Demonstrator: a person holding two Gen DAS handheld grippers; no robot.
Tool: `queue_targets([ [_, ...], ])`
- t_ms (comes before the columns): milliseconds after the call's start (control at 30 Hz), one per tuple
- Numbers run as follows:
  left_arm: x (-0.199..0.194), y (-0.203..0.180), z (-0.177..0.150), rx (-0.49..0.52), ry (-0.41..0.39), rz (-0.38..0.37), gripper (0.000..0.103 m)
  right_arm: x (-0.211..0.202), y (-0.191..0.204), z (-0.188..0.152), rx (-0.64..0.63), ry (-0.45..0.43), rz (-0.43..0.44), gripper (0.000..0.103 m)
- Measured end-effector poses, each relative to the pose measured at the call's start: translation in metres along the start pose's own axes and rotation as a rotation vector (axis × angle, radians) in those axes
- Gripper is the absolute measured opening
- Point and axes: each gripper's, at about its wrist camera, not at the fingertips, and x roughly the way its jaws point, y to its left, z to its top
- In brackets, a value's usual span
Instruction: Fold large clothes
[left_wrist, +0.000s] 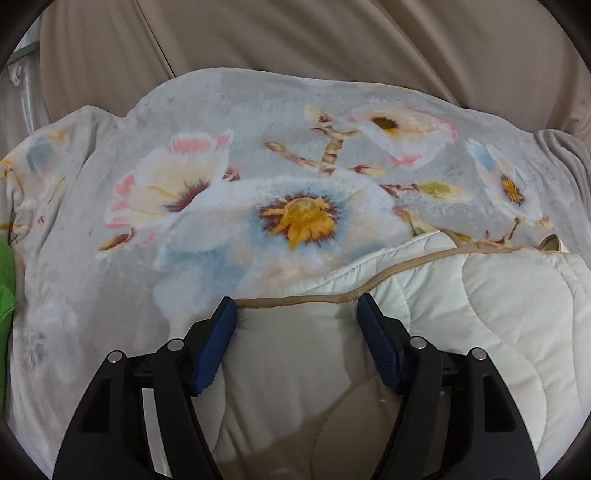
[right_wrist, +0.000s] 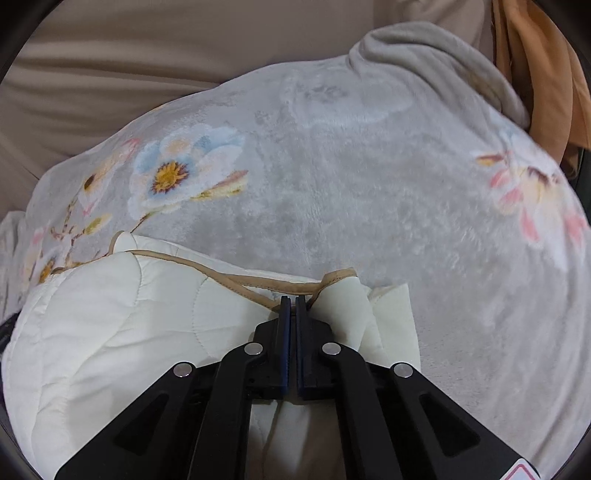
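The right gripper (right_wrist: 294, 301) pinches the tan edge of the white quilt (right_wrist: 110, 332). The left gripper (left_wrist: 297, 308) is spread wide over it, not squeezing. A flowery blanket (left_wrist: 258, 155) lies underneath.

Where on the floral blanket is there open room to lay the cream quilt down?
The floral blanket lies bare beyond the cream quilt and to its right, up to the rolled grey edge. It is crowded near the left gripper and right gripper, where the quilt bunches.

Cream quilted garment (left_wrist: 498, 314) with tan piping, bunched atop grey floral blanket (left_wrist: 110, 258)
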Motion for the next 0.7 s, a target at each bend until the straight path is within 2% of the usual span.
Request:
queue_targets([
  [67,0.001,-0.004,-0.004,0.015,-0.01,0.021,0.066,0.001,0.002,-0.002,-0.01,-0.009,-0.006,0.0],
  [233,0.003,-0.001,-0.005,0.004,-0.001,0.013,0.067,-0.001,0.001,-0.001,-0.015,-0.021,-0.009,0.0],
  [300,0.0,-0.003,-0.004,0.013,-0.003,0.024,0.067,-0.014,0.006,0.0,-0.014,-0.057,-0.042,0.0],
  [333,-0.005,-0.002,-0.003,0.014,-0.012,0.033,0.067,-0.027,0.014,0.0,-0.019,-0.09,-0.04,0.008],
  [367,-0.014,-0.001,-0.004,0.012,-0.033,0.044,0.067,-0.042,0.025,-0.002,-0.032,-0.12,-0.008,0.015],
  [433,-0.034,0.002,-0.006,0.001,-0.065,0.042,0.067,-0.073,0.062,-0.009,-0.107,-0.169,0.07,0.015],
  [500,-0.055,0.003,-0.012,-0.009,-0.074,0.017,0.069,-0.089,0.105,-0.02,-0.215,-0.182,0.092,0.015],
  [633,-0.091,-0.004,-0.027,0.011,-0.095,0.011,0.071,-0.09,0.171,-0.05,-0.353,-0.121,0.153,0.015],
  [700,-0.107,-0.006,-0.036,0.018,-0.115,0.021,0.077,-0.082,0.19,-0.065,-0.374,-0.091,0.183,0.015],
])
